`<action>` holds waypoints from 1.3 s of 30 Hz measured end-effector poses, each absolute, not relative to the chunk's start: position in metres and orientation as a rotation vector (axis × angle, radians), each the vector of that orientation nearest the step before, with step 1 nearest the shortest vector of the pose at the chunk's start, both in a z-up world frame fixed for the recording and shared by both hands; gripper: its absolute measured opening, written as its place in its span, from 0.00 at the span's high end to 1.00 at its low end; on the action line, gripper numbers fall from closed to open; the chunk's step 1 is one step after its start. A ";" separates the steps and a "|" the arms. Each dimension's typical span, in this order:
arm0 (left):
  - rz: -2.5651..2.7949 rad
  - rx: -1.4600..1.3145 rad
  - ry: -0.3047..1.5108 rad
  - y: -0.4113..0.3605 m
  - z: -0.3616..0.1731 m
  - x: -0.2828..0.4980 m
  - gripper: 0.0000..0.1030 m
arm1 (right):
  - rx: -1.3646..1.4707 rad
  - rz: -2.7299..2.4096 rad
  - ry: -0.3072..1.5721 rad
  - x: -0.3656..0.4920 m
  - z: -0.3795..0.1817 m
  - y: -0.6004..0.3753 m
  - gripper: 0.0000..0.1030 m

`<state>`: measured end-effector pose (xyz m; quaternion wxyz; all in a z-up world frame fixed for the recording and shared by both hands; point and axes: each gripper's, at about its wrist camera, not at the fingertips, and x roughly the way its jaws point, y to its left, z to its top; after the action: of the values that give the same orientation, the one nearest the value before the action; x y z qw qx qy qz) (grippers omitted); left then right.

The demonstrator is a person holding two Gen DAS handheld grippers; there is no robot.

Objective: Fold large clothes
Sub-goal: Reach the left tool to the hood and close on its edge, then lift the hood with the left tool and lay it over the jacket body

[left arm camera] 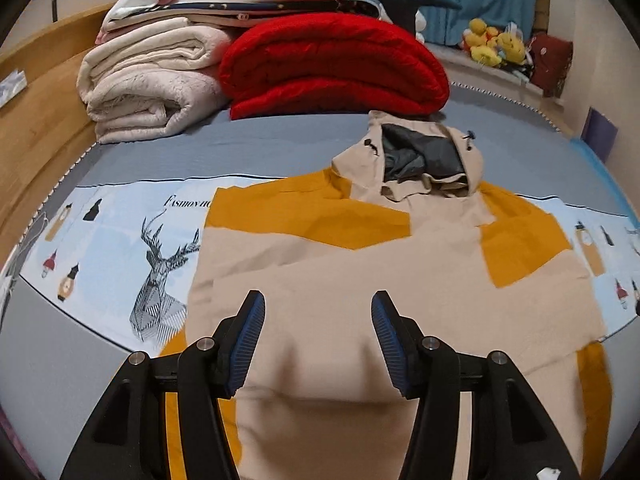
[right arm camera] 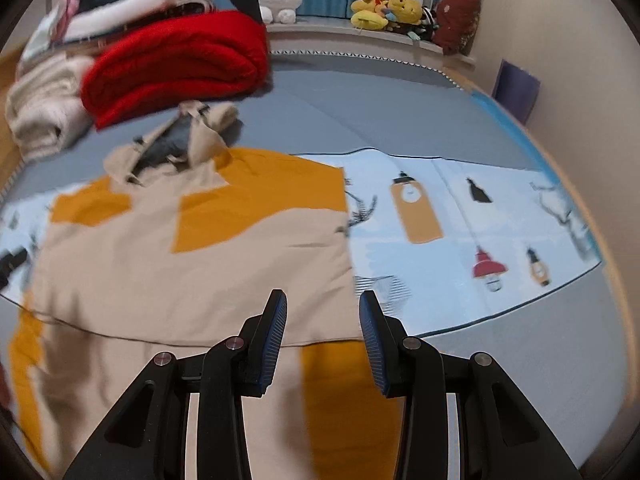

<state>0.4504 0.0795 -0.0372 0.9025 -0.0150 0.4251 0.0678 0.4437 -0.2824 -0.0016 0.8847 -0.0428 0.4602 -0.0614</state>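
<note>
Hoodie (left arm camera: 360,280) flat on bed (left arm camera: 280,140), right under both wide, empty jaws: left gripper (left arm camera: 318,320), right gripper (right arm camera: 323,320). Best to grab each side edge and fold slowly, keeping cloth smooth.

- The hoodie (left arm camera: 360,280) runs off the bottom edge in both views, its hem unseen.
- Motion blur smears the folded blankets (right arm camera: 44,108) in the right wrist view.
</note>
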 end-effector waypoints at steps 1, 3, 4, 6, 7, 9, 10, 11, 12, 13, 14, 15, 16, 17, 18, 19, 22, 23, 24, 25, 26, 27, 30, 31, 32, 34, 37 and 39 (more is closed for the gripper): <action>0.143 -0.039 0.885 0.080 -0.037 0.462 0.50 | -0.087 -0.128 0.965 0.446 -0.003 -0.285 0.62; 0.141 -0.049 0.890 0.080 -0.035 0.488 0.50 | -0.080 -0.127 0.972 0.450 -0.004 -0.290 0.62; 0.138 -0.054 0.887 0.078 -0.032 0.502 0.50 | -0.088 -0.126 0.974 0.452 -0.006 -0.291 0.62; 0.123 -0.052 0.885 0.072 -0.030 0.538 0.50 | -0.104 -0.122 0.974 0.455 -0.008 -0.291 0.65; 0.111 -0.046 0.889 0.068 -0.030 0.556 0.50 | -0.106 -0.117 0.980 0.457 -0.010 -0.292 0.69; 0.109 -0.037 0.917 0.060 -0.038 0.598 0.50 | -0.114 -0.108 0.988 0.459 -0.013 -0.290 0.83; 0.102 -0.036 0.928 0.057 -0.041 0.612 0.50 | -0.128 -0.111 0.989 0.461 -0.015 -0.290 0.84; 0.086 -0.030 0.947 0.051 -0.046 0.639 0.50 | -0.136 -0.114 0.991 0.463 -0.016 -0.290 0.86; 0.086 -0.019 0.954 0.045 -0.050 0.658 0.50 | -0.136 -0.117 0.995 0.465 -0.018 -0.290 0.87; 0.091 -0.006 0.955 0.040 -0.054 0.676 0.50 | -0.131 -0.121 1.000 0.467 -0.020 -0.292 0.87; 0.089 0.004 0.959 0.035 -0.057 0.695 0.50 | -0.127 -0.126 1.006 0.468 -0.022 -0.293 0.87; 0.091 0.004 0.961 0.033 -0.061 0.712 0.49 | -0.125 -0.134 1.014 0.470 -0.024 -0.294 0.87; 0.097 -0.004 0.963 0.030 -0.065 0.729 0.49 | -0.121 -0.139 1.025 0.471 -0.028 -0.295 0.87; 0.101 -0.017 0.972 0.027 -0.070 0.744 0.48 | -0.115 -0.138 1.038 0.472 -0.031 -0.296 0.86; 0.107 -0.036 0.987 0.027 -0.076 0.759 0.48 | -0.110 -0.139 1.051 0.473 -0.034 -0.296 0.86; 0.114 -0.050 0.997 0.027 -0.081 0.768 0.48 | -0.107 -0.141 1.059 0.473 -0.036 -0.296 0.86; 0.166 -0.033 1.038 0.024 -0.101 0.805 0.48 | -0.115 -0.139 1.066 0.476 -0.039 -0.294 0.85; 0.183 -0.012 1.046 0.022 -0.106 0.814 0.48 | -0.111 -0.138 1.066 0.477 -0.040 -0.294 0.85; 0.193 0.003 1.051 0.021 -0.110 0.820 0.48 | -0.107 -0.136 1.069 0.477 -0.040 -0.294 0.85; 0.204 0.016 1.053 0.022 -0.113 0.825 0.48 | -0.107 -0.133 1.071 0.477 -0.041 -0.293 0.85; 0.219 0.027 1.065 0.023 -0.117 0.831 0.51 | -0.112 -0.128 1.074 0.477 -0.041 -0.292 0.85; 0.228 0.033 1.098 0.024 -0.125 0.836 0.55 | -0.120 -0.123 1.077 0.477 -0.042 -0.290 0.85; 0.195 0.032 1.181 0.028 -0.137 0.842 0.93 | -0.132 -0.120 1.088 0.477 -0.044 -0.289 0.85; 0.182 0.037 1.171 0.027 -0.133 0.836 0.94 | -0.125 -0.122 1.092 0.478 -0.044 -0.289 0.85; 0.158 0.040 1.152 0.025 -0.127 0.828 0.95 | -0.117 -0.122 1.093 0.478 -0.042 -0.290 0.86; 0.085 0.070 1.104 0.015 -0.103 0.802 0.97 | -0.106 -0.117 1.087 0.480 -0.039 -0.289 0.85; -0.018 0.126 0.987 0.002 -0.057 0.742 0.97 | -0.070 -0.100 1.076 0.480 -0.031 -0.288 0.85; -0.090 0.195 0.892 -0.008 -0.024 0.687 0.97 | -0.053 -0.093 1.064 0.478 -0.025 -0.286 0.86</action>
<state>0.6871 -0.0079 -0.0239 0.8967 0.0941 0.4303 -0.0437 0.4775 -0.2856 -0.0249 0.8604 -0.0255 0.5071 -0.0445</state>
